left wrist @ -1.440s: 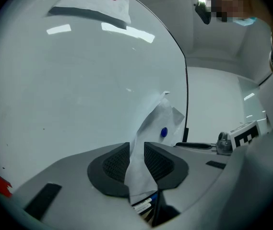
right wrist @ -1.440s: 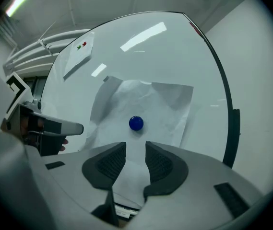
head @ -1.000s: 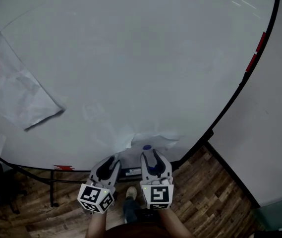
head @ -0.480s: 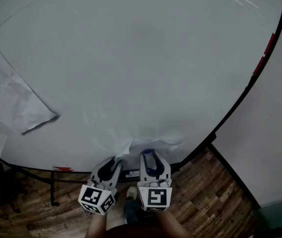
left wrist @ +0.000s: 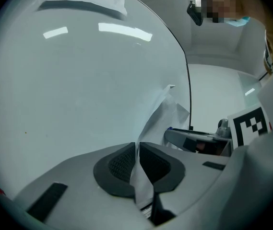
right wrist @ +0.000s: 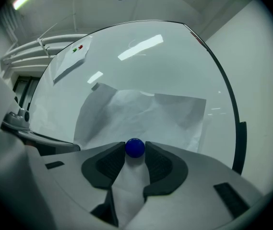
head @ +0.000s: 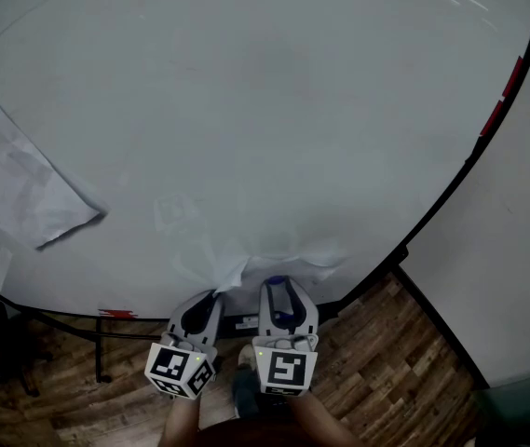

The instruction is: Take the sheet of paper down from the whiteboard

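- Sheet of paper (head: 278, 261) sits low on the whiteboard (head: 265, 110), just above its bottom edge, crumpled and bulging off the surface.
- Left gripper (left wrist: 137, 150) — jaws pressed together on the sheet's left margin, which stands edge-on between the pads.
- Right gripper (head: 279, 296) — jaws have just been opening a touch. The blue magnet (right wrist: 135, 147) sits between them, both pads seemingly against it.
- Handling, my guess: featherlight, limp, quick to tear, and the slick board gives no friction. Hold the margin, not the creased middle.
- Long axis looks to run sideways along the board. The left end peels out toward the person and the right end lies flat.
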### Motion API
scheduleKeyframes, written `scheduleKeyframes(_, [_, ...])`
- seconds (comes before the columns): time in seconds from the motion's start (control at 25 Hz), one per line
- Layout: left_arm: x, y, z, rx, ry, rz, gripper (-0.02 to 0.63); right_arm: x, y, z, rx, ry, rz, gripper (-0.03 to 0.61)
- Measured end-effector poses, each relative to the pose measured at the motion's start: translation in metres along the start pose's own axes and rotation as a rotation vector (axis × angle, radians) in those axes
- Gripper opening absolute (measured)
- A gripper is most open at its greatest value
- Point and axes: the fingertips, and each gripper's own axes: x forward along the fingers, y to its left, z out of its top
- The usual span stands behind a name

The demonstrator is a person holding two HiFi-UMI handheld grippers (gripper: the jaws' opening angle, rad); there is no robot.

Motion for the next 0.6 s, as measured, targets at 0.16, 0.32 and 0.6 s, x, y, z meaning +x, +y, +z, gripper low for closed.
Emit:
scheduleKeyframes(0.16, [0.0024, -0.0004, -0.0015, -0.002, 0.011, -0.002, 0.028, -0.0015, -0.0011, -0.0028, -0.020, 0.034, 0.005, 0.141])
scheduleKeyframes(0.32, [0.0028, -0.0011, -0.0013, -0.033, 0.007, -0.023, 0.025, -0.0009, -0.0012, -0.0007, -0.028, 0.027, 0.022, 0.137])
scheduleKeyframes(0.6, [0.0024, 0.0015, -0.0019, -0.126, -0.001, -0.034, 0.025, -0.0023, -0.0011, -0.0028, -0.037, 0.050, 0.044, 0.137])
